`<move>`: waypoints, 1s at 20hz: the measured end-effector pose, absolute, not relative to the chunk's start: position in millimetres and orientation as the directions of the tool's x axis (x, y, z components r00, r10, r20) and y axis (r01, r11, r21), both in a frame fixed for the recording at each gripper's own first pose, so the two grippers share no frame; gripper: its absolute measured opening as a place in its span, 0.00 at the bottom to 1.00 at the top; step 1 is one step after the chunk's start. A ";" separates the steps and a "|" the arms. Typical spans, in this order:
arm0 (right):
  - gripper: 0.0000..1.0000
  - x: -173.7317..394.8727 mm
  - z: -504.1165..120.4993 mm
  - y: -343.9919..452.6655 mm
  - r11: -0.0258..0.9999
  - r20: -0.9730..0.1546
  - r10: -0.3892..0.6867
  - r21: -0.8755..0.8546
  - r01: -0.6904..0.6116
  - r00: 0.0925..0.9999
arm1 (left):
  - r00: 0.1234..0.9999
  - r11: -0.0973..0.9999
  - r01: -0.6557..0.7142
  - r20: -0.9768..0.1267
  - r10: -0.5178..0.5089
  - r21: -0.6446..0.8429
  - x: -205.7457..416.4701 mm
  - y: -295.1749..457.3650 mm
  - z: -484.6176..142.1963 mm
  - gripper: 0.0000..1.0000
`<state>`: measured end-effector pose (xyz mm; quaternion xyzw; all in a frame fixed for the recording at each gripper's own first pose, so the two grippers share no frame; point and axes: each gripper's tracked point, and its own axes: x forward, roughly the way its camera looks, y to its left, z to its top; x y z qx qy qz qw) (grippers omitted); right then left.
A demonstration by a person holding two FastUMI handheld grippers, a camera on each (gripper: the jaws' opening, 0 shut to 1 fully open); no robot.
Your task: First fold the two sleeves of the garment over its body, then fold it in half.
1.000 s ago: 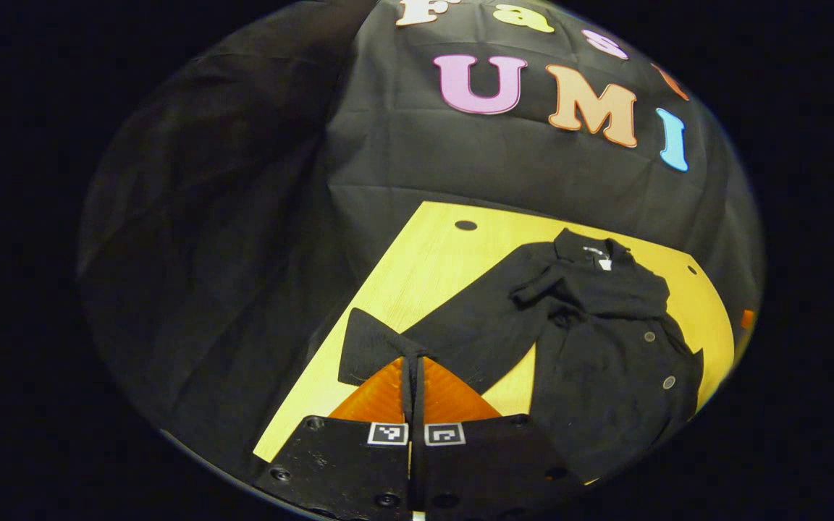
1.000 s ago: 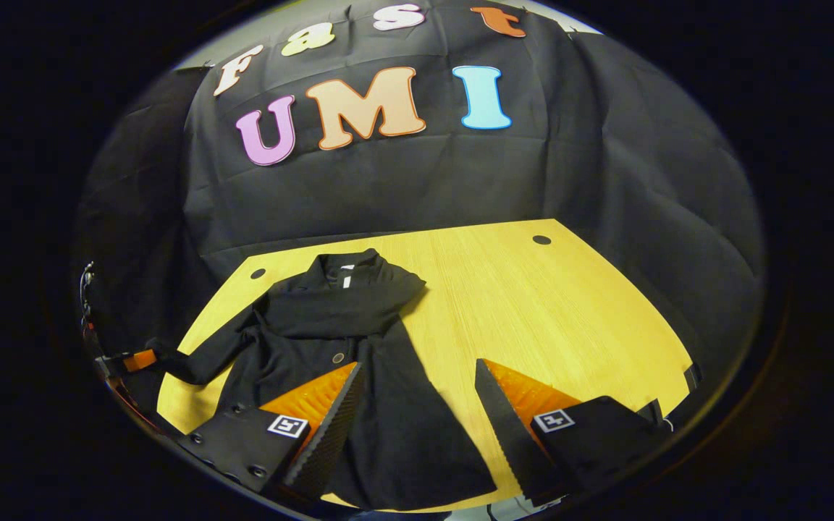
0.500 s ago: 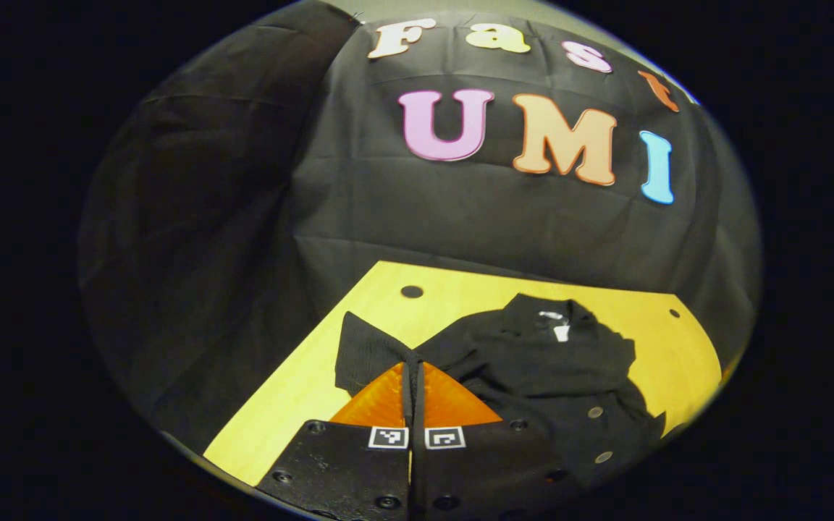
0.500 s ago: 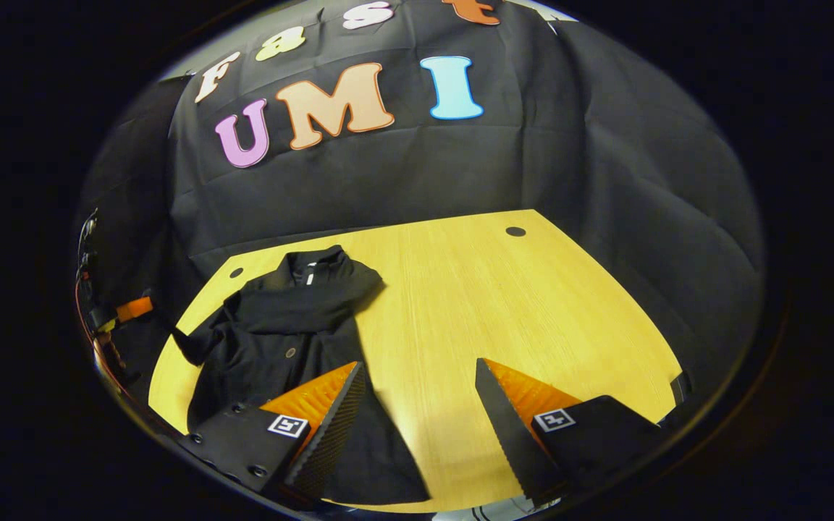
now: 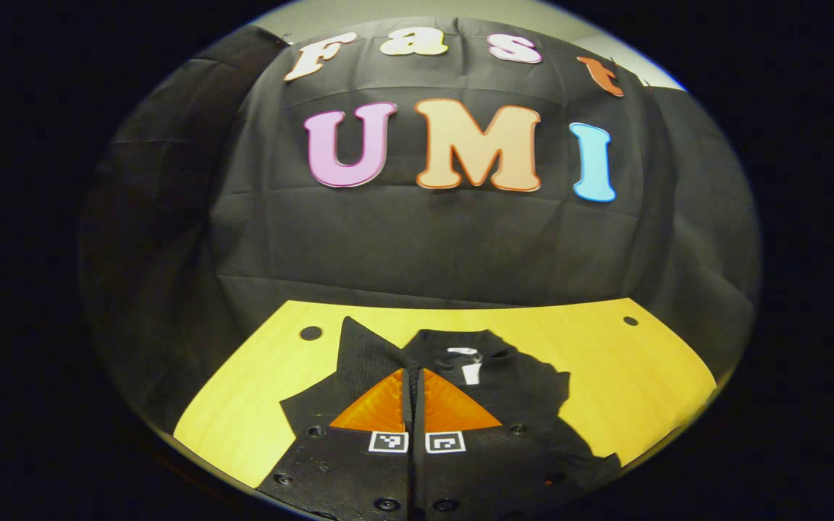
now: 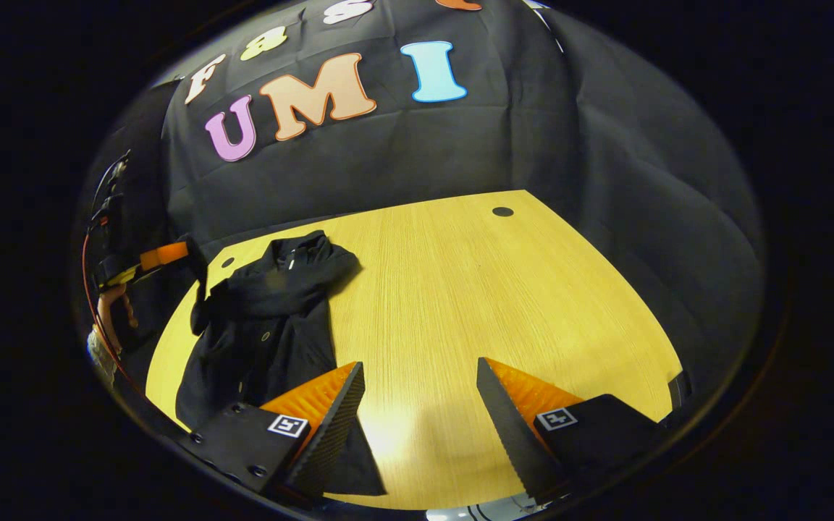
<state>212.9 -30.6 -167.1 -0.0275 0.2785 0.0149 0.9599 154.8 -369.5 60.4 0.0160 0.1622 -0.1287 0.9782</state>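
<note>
In the left gripper view, the left tool at bottom centre has its 2 fingers pressed together on the black sleeve, held up over the coat on the table. In the right gripper view, the right tool at the bottom stands apart, holding nothing; the coat lies at left centre of the frame.

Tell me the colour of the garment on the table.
Black; the garment shows best in the right gripper view.
</note>
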 end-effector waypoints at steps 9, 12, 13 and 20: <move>0.98 221.0 -174.9 -34.5 0.994 -0.568 0.059 -0.045 -0.102 0.821 | 0.855 0.918 0.396 -0.365 -0.368 0.001 169.6 -490.9 18.8 0.00; 0.99 225.2 -175.1 -38.1 0.994 -0.566 0.059 -0.044 -0.102 0.822 | 0.826 0.897 0.441 -0.390 -0.406 0.001 166.0 -523.0 1.9 0.00; 0.99 226.8 -174.4 -38.9 0.994 -0.563 0.060 -0.039 -0.099 0.825 | 0.817 0.891 0.453 -0.399 -0.415 0.001 164.2 -530.1 -3.2 0.00; 0.98 224.1 -181.0 -49.5 0.998 -0.575 0.051 -0.010 -0.069 0.817 | 0.774 0.868 0.496 -0.463 -0.433 0.019 166.8 -565.4 -41.9 0.00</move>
